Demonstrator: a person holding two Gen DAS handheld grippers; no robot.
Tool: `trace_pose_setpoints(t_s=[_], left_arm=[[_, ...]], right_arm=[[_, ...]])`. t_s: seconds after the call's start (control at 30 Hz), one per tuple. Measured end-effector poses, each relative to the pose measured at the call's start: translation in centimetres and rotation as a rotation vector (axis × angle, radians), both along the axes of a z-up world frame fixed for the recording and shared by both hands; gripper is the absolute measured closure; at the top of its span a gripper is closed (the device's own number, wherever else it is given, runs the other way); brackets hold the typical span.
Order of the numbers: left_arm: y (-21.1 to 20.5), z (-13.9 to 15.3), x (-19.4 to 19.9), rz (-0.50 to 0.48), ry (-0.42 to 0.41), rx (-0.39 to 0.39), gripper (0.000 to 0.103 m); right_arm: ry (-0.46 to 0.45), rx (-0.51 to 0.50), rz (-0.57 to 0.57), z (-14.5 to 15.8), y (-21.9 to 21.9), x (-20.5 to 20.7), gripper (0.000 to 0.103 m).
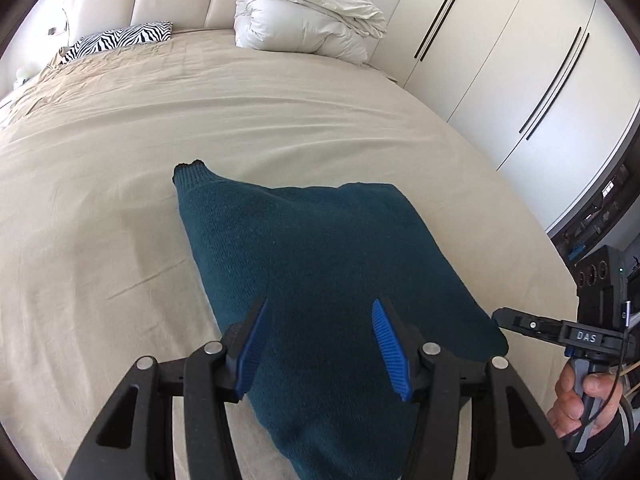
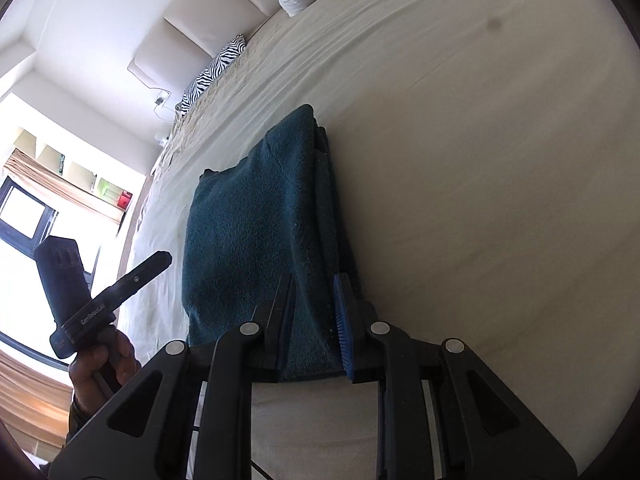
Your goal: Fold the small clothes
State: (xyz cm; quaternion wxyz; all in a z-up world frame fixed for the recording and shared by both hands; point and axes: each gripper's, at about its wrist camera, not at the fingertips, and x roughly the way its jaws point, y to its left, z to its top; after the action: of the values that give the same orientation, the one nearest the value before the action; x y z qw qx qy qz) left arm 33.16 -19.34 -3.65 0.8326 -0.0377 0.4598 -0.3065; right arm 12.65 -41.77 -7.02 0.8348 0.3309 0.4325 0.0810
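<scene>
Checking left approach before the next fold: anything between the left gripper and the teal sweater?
Nothing visible. The left gripper is open right above the teal sweater, with no object between them. The right gripper grips the sweater's edge off to the side. The folded duvet and zebra pillow lie far up the bed.

The teal sweater's [image 1: 328,280] near end runs off the left wrist view's bottom edge.

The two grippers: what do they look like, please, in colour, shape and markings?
Both grippers, left and right, are black linkage frames with silver round pivot pins and two tapering fingers faced with ribbed blue pads. Seen from the left wrist, the right one bears white letters "DAS"; a thin black cable hangs at its grey handle.
</scene>
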Motion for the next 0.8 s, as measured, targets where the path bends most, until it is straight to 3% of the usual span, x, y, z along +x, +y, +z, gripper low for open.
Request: trace_pose_setpoints(t_s=[0.17,0.3,0.4,0.47,0.53,0.63,0.73,0.8], left_arm=[[-1.8,-2.6,3.4,-0.017,0.094,-0.017,0.049],[-2.2,-3.6,3.0,-0.02,0.093,-0.019,0.049],[-2.4,-3.9,2.5,-0.023,0.065,-0.012,0.048],[-2.2,-3.6,2.5,-0.032,0.064,-0.017,0.048],[-1.0,-2.4,2.9,-0.01,0.096,-0.07,0.053],[0.3,-0.1,4.3,-0.008,0.101,-0.206,0.054],[-0.5,-1.4,7.1,-0.071,0.237,-0.344,0.054],[-1.0,-3.9,8.5,-0.055,0.334,-0.363,0.054]], right_arm=[[-0.055,0.02,0.03,2.4,-0.2,2.3,0.084],[-0.092,0.106,0.12,3.0,0.8,6.6,0.084],[-0.052,0.182,0.158,1.4,1.4,10.2,0.084],[0.026,0.224,0.163,-1.1,1.5,12.2,0.084],[0.094,0.251,0.14,-3.5,1.1,13.2,0.084],[0.046,0.329,0.153,-3.5,0.3,12.6,0.084],[0.026,0.405,0.17,-3.5,-0.4,12.5,0.084],[0.05,0.428,0.16,-4.2,-0.9,12.9,0.084]])
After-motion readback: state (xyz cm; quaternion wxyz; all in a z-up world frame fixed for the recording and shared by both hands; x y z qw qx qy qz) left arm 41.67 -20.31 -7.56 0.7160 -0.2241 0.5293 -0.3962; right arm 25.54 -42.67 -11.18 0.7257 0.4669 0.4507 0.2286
